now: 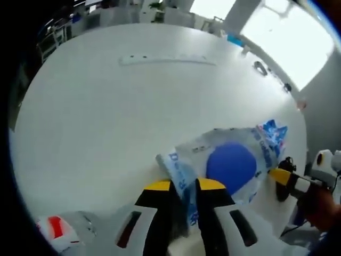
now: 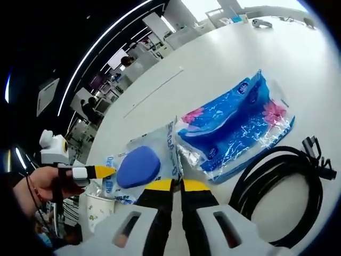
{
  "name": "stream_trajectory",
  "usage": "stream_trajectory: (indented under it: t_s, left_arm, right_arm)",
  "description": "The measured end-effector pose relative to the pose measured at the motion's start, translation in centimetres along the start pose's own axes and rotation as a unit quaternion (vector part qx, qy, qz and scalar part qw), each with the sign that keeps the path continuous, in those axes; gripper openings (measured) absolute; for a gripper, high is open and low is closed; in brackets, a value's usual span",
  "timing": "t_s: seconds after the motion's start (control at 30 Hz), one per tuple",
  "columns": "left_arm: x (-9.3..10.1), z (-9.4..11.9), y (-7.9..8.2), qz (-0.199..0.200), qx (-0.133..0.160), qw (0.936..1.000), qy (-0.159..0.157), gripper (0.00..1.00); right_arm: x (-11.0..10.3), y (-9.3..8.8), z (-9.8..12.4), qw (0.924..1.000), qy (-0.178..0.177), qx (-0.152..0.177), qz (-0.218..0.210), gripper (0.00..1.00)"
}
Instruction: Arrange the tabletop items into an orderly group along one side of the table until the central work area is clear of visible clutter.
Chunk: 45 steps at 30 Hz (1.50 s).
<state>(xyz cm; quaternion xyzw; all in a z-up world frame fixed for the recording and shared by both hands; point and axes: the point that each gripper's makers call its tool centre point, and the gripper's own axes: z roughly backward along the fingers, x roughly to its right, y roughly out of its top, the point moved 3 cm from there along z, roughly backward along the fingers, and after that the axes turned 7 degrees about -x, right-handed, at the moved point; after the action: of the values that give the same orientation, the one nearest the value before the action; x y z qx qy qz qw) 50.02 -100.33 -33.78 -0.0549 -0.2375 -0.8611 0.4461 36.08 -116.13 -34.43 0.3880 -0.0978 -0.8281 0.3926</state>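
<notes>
A clear plastic bag (image 1: pixel 234 154) with blue print holds a round blue pad (image 1: pixel 230 164) and lies on the white table (image 1: pixel 106 117). My left gripper (image 1: pixel 185 185) is shut on the bag's near edge. The right gripper (image 1: pixel 285 178), held by a hand, comes in from the right and meets the bag's far edge. In the right gripper view the same bag (image 2: pixel 160 149) with the blue pad (image 2: pixel 138 165) lies just ahead of my right gripper (image 2: pixel 177 185), whose jaws are closed on its edge. The left gripper (image 2: pixel 98 172) grips the opposite end.
A blue tissue pack (image 2: pixel 234 128) lies right of the bag, with a coiled black cable (image 2: pixel 282 186) beside it. A paper cup (image 2: pixel 98 210) stands lower left. A white strip (image 1: pixel 165 60) lies far across the table. A red-and-white packet (image 1: pixel 56 229) sits near my left gripper.
</notes>
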Motion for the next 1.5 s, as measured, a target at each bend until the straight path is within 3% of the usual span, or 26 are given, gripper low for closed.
stream_trajectory:
  t_s: [0.53,0.97,1.5]
  left_arm:
    - [-0.5,0.7,0.0,0.001,0.004,0.9999,0.014,0.23]
    - [-0.4,1.5,0.1,-0.002,0.008,0.9997,0.024,0.32]
    - [0.5,3.0,0.4,0.005,0.032,0.9993,0.019,0.41]
  right_arm:
    - [-0.4,-0.4,0.1,0.9999,0.006,-0.007,-0.004,0.1]
    - [-0.8,-0.7,0.5,0.9999,0.009,-0.009,-0.01,0.22]
    - [-1.7,-1.1,1.8,0.9998,0.018,-0.009,0.003,0.25]
